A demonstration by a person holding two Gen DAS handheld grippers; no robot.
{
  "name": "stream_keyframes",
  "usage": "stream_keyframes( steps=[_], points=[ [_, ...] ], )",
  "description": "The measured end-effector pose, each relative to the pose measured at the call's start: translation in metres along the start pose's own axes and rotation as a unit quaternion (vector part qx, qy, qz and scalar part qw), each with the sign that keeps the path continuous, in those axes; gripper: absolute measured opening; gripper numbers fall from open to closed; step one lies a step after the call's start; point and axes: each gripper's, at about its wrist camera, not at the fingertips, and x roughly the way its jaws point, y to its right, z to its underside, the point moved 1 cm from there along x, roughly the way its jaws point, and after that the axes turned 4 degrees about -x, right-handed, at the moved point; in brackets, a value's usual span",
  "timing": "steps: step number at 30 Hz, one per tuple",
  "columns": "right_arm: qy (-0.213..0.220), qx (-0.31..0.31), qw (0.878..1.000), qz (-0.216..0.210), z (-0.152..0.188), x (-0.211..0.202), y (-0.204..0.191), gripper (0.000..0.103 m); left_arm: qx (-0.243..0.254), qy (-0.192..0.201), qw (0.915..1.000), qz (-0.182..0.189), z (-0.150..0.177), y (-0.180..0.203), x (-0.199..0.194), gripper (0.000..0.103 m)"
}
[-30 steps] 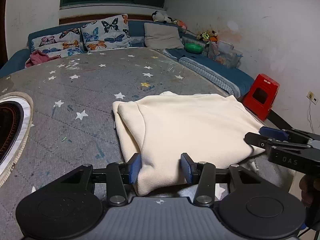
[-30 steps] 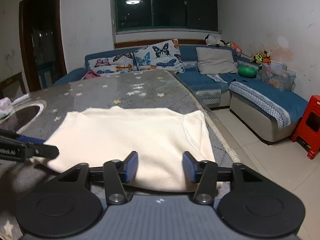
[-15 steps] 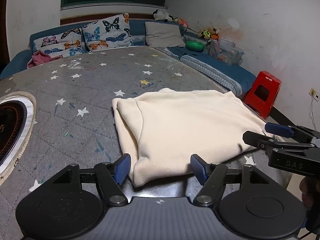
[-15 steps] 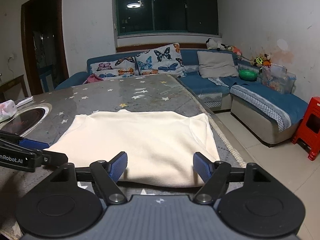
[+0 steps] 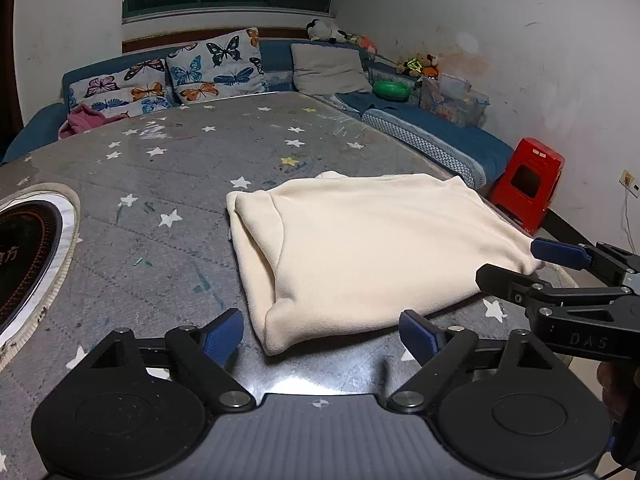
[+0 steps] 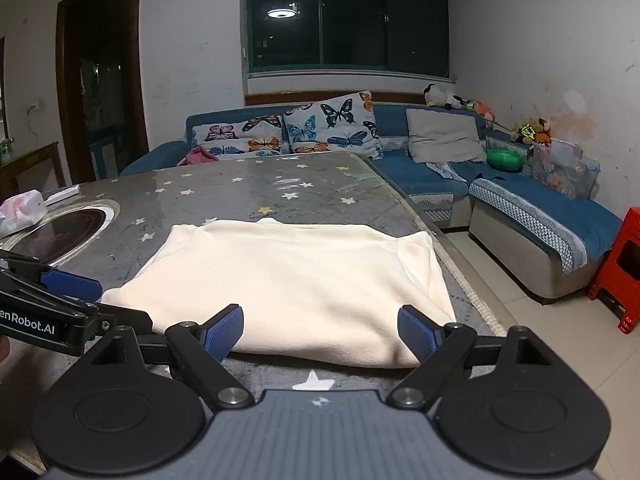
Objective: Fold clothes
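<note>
Cream garment [image 5: 360, 248] lies folded just beyond both spread fingers [image 5: 222, 334].

Left gripper [image 5: 322, 330] spread wide, blue pads [image 5: 222, 334] well apart, gripping nothing — right gripper [image 6: 320, 330] likewise wide, held level just beside it, fingers [image 5: 560, 252] reaching in sideways.

- Grey star-patterned surface [image 5: 168, 184].
- Round inset cooktop [image 5: 24, 248] at near left.
- Blue sofa [image 6: 532, 216] with butterfly cushions [image 6: 332, 124] at far side.
- Red stool [image 5: 528, 184] on right.
</note>
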Motion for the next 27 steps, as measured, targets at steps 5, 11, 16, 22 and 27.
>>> stream_keyframes(
  steps=[5,11,16,22,27],
  points=[
    [0.003,-0.007,1.000,0.003,0.000,-0.004,-0.003,0.093,0.002,0.001,1.0000,-0.002,0.002,0.001,-0.003,0.093],
    [0.005,-0.014,1.000,0.005,0.001,-0.010,-0.005,0.097,0.003,0.002,1.0000,-0.003,0.005,0.001,-0.006,0.098],
    [0.005,-0.018,1.000,0.005,0.003,-0.014,-0.008,0.098,0.003,-0.003,1.0000,-0.005,0.007,0.001,-0.007,0.099],
    [0.004,-0.025,1.000,0.005,0.005,-0.016,-0.013,0.101,0.003,-0.006,1.0000,-0.007,0.011,0.003,-0.010,0.103],
    [0.003,-0.027,1.000,0.008,0.007,-0.019,-0.015,0.103,0.000,-0.015,0.9998,-0.008,0.015,0.002,-0.010,0.103]
  ],
)
